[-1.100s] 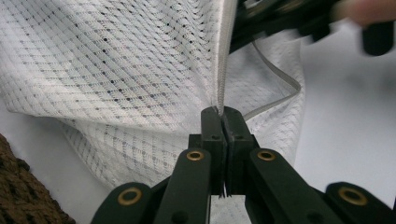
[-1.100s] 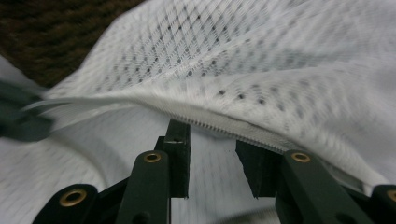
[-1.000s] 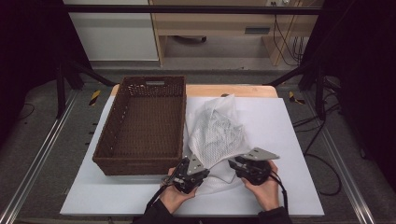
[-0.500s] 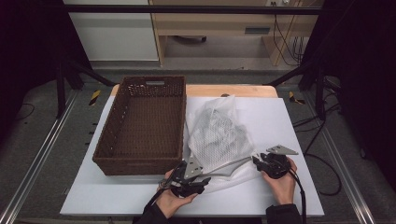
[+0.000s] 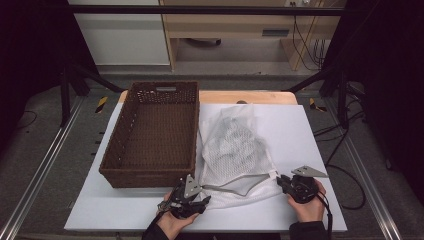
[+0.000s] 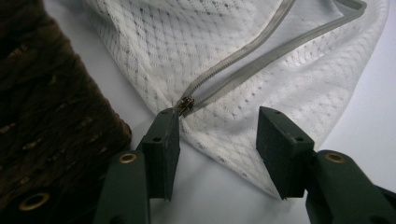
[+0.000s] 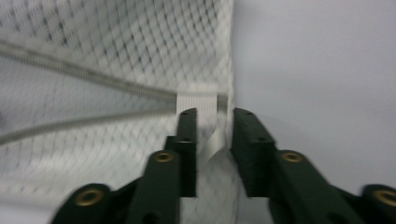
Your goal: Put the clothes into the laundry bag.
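Note:
A white mesh bag (image 5: 235, 145) lies on the white table top (image 5: 310, 130), right of a brown woven basket (image 5: 150, 176). Its grey zipper (image 5: 240, 181) gapes along the near edge. My left gripper (image 5: 192, 196) is at the zipper's left end. In the left gripper view it (image 6: 219, 116) stands open, the brass slider (image 6: 186, 105) at its left jaw's tip and mesh (image 6: 233, 46) between the jaws. My right gripper (image 5: 282, 182) is at the bag's near right corner. In the right gripper view it (image 7: 215, 114) is shut on the bag's zipper-end tab (image 7: 198, 99).
The basket's dark wall (image 6: 46, 116) sits close on the left of my left gripper. Bare white board (image 5: 125, 210) runs along the near edge and to the right of the bag. Black frame legs and cables (image 5: 345, 150) lie beyond the table's right side.
My right gripper has moved right, away from the left one, drawing the zipper edge out taut. The left gripper has shifted slightly toward the near edge.

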`<state>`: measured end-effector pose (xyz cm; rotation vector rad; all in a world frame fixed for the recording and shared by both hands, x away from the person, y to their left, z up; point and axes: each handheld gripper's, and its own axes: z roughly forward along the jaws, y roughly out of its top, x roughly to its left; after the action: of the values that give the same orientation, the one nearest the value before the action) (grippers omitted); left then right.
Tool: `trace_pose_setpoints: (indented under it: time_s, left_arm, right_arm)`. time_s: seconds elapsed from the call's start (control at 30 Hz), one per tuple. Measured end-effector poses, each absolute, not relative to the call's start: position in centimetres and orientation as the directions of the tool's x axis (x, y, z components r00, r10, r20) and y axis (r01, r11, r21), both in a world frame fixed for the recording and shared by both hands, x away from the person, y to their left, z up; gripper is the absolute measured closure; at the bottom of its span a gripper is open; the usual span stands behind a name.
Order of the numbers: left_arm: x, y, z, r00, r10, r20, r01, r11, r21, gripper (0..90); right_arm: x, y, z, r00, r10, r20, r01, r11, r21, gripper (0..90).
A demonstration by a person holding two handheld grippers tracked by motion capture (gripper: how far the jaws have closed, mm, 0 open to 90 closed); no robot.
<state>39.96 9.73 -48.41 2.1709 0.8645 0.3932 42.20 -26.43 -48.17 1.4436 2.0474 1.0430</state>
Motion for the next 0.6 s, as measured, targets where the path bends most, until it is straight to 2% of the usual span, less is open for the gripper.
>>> trace_pose_setpoints:
  time_s: [0.1,0.17,0.2,0.27,0.4,0.5,0.6]
  left_arm:
    - [40.0,9.6,-48.5,0.713,0.701,0.018,0.454,-0.482,0.749,53.9]
    - [40.0,9.5,-48.5,0.709,0.705,0.025,0.454,-0.483,0.749,59.4]
    - [40.0,9.3,-48.5,0.703,0.711,0.031,0.452,-0.479,0.752,63.0]
    - [40.1,9.1,-48.4,0.702,0.711,0.045,0.451,-0.492,0.745,71.1]
    - [40.1,8.8,-48.3,0.698,0.712,0.073,0.438,-0.505,0.743,84.7]
    - [40.3,9.1,-48.2,0.701,0.71,0.067,0.443,-0.508,0.739,88.3]
    - [40.6,9.8,-48.1,0.68,0.73,0.068,0.453,-0.492,0.743,88.7]
  right_arm:
    - [43.2,-26.3,-48.2,-0.369,0.929,0.043,0.565,0.187,0.803,57.1]
    - [44.1,-26.3,-48.8,-0.362,0.931,0.046,0.583,0.188,0.791,59.1]
    - [44.3,-26.3,-48.9,-0.363,0.93,0.058,0.598,0.185,0.78,60.7]
    - [44.2,-26.4,-48.8,-0.369,0.925,0.092,0.599,0.161,0.784,72.3]
    - [43.7,-25.8,-48.8,-0.374,0.924,0.082,0.602,0.174,0.779,79.3]
    - [43.1,-26.0,-48.7,-0.367,0.927,0.076,0.606,0.176,0.776,86.7]
    - [42.5,-26.6,-48.5,-0.367,0.926,0.091,0.617,0.169,0.769,87.8]
